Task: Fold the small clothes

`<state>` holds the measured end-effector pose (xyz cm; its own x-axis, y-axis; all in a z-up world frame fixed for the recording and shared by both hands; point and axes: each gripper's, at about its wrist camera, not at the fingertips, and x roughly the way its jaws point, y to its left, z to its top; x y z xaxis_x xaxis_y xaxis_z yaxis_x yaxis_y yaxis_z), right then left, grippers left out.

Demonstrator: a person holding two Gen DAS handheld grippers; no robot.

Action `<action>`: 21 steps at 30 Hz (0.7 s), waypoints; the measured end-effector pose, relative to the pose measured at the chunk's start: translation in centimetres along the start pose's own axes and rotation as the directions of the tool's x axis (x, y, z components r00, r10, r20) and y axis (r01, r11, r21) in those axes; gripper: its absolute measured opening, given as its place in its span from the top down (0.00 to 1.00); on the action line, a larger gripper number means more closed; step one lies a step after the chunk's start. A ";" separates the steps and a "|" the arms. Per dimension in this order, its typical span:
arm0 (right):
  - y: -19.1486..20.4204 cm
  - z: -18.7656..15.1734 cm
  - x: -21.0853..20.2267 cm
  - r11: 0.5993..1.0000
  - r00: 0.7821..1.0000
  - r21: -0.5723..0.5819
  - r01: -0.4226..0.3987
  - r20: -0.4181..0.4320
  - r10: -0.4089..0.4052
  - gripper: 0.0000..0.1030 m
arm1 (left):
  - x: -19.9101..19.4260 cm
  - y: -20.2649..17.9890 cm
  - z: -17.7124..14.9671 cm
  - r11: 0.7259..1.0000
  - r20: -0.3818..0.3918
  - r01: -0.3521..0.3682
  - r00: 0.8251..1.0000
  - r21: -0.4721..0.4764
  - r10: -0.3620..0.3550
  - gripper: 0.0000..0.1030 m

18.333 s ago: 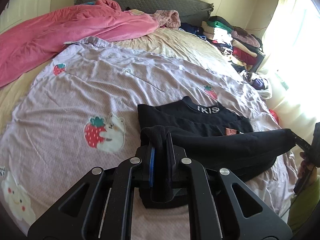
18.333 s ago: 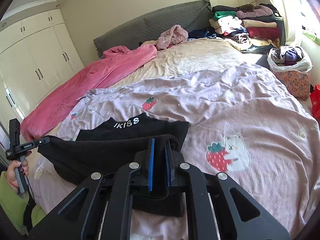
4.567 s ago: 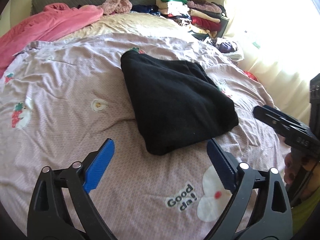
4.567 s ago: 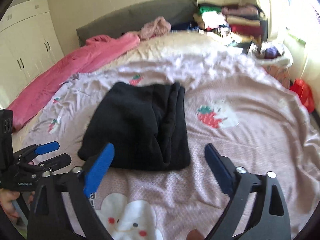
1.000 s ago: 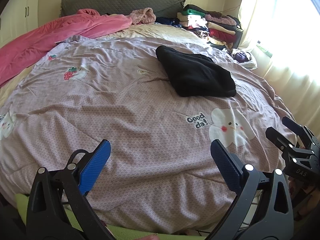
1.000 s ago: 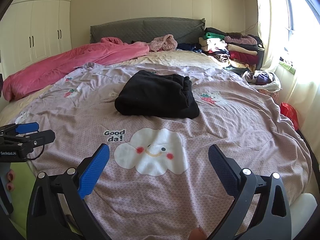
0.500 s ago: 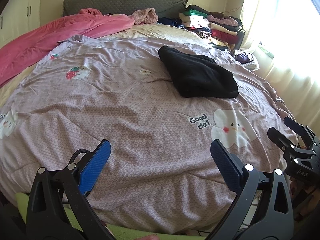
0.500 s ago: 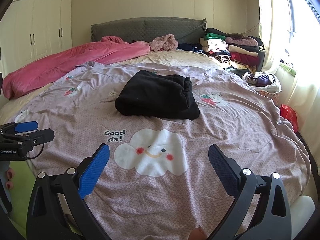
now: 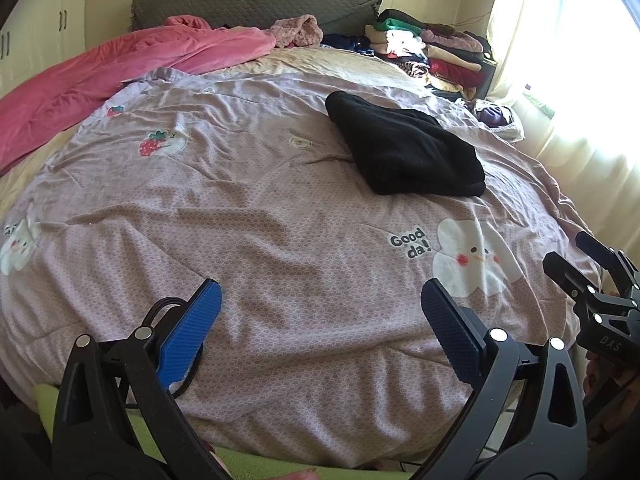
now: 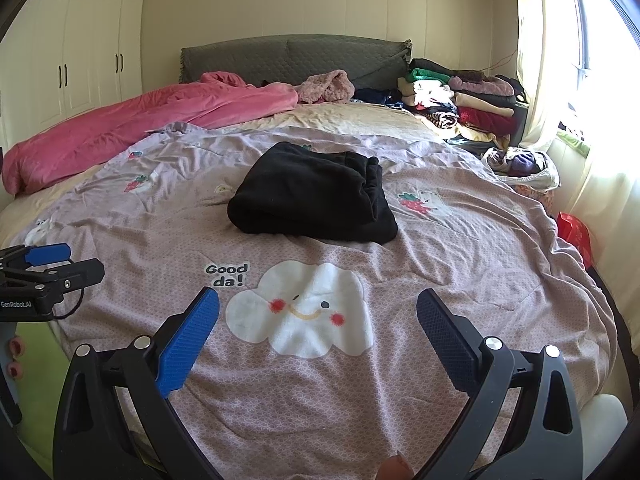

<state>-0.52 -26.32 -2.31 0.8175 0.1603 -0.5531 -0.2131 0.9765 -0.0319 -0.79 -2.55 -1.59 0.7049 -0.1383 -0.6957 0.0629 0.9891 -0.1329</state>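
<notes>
A black garment (image 9: 404, 152) (image 10: 316, 196) lies folded into a thick rectangle on the lilac cartoon-print duvet (image 9: 256, 220) (image 10: 460, 248), out near the middle of the bed. My left gripper (image 9: 320, 300) hangs open above the bed's near edge, well short of the garment, nothing between its blue pads. My right gripper (image 10: 318, 308) is open too, over the white cloud print, empty. Each gripper shows in the other's view: the right gripper (image 9: 588, 268) at the right edge, the left gripper (image 10: 60, 264) at the left edge.
A pink blanket (image 10: 132, 128) is heaped along the bed's left side up to the grey headboard (image 10: 296, 56). A pile of stacked clothes (image 10: 460, 100) sits at the far right corner, with a basket of laundry (image 10: 520, 168) below it. White wardrobes (image 10: 72, 48) stand at left.
Over the last second both grippers stayed open and drifted only slightly. Earlier both were shut on the black garment while folding it, then released it and pulled back to the bed's edge.
</notes>
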 end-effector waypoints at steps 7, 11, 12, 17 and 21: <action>0.2 0.0 0.1 1.000 1.000 0.001 -0.003 -0.004 0.003 0.04 | -0.1 0.2 -0.1 1.000 0.003 -0.004 1.000 -0.002 0.004 0.09; 0.2 -0.1 0.2 1.000 1.000 0.002 -0.003 -0.008 0.003 0.04 | -0.1 0.4 0.0 1.000 0.000 -0.007 1.000 -0.004 0.007 0.09; 0.3 -0.1 0.2 1.000 1.000 0.001 -0.002 -0.007 0.002 0.04 | -0.1 0.4 0.0 1.000 0.000 -0.010 1.000 -0.004 0.010 0.09; 0.4 -0.1 0.3 1.000 1.000 0.001 -0.007 -0.011 0.007 0.04 | -0.2 0.4 0.0 1.000 0.003 -0.012 1.000 -0.002 0.012 0.09; 0.4 -0.1 0.3 1.000 1.000 0.000 -0.006 -0.009 0.006 0.04 | -0.2 0.4 0.0 1.000 0.003 -0.018 1.000 -0.006 0.018 0.09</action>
<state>-0.45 -25.86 -2.59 0.8111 0.1651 -0.5610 -0.2185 0.9754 -0.0288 -0.94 -2.09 -1.53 0.7079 -0.1202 -0.6961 0.0457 0.9911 -0.1247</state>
